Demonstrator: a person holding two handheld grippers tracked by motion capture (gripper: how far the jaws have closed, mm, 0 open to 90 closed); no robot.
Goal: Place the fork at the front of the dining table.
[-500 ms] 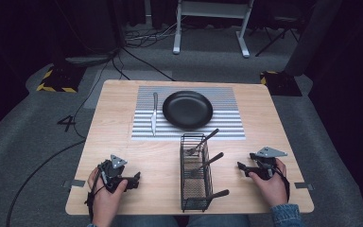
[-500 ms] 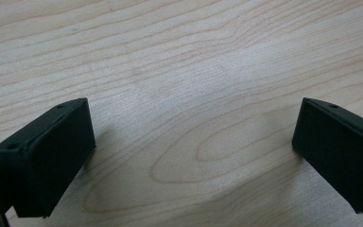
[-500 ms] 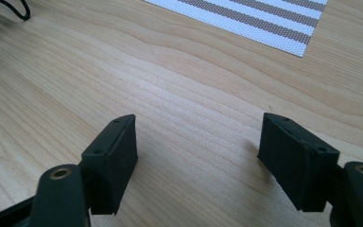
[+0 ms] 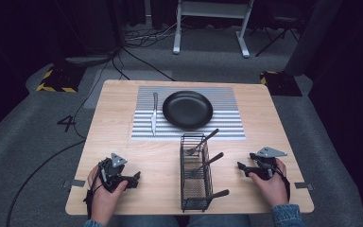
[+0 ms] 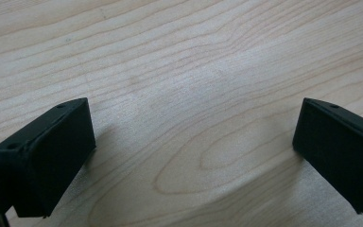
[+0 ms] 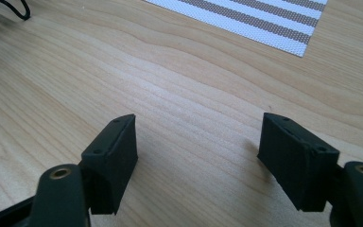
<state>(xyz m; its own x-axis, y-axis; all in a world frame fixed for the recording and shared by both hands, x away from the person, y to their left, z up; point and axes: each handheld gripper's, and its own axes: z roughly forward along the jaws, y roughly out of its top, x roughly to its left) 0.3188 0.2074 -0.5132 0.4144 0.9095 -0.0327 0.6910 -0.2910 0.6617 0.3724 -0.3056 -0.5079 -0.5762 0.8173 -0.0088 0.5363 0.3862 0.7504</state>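
High view: a wooden table [image 4: 123,118] carries a striped placemat [image 4: 227,125] on its far half. A black plate [image 4: 187,109] rests on the placemat, and a table knife [image 4: 154,113] lies on the mat just beside the plate's left edge, lengthwise toward the person.

Nearer the person, at the middle of the table, stands a black wire cutlery basket [image 4: 194,172]. Three dark-handled utensils [image 4: 207,163] lie in it with their handles slanting out over its right rim. The basket sits between the two grippers, apart from both.

The left gripper [image 4: 134,178] rests near the table's front left corner, held by the left hand [image 4: 105,189], jaws pointing toward the basket. The right gripper [image 4: 242,169] rests near the front right, held by the right hand [image 4: 269,184], jaws likewise pointing inward.

Left gripper view: the left gripper's [image 5: 189,156] jaws stand wide apart over bare wood, nothing between them.

Right gripper view: the right gripper's [image 6: 198,161] jaws are spread wide over bare wood, nothing between them; a corner of the placemat [image 6: 283,23] shows beyond.
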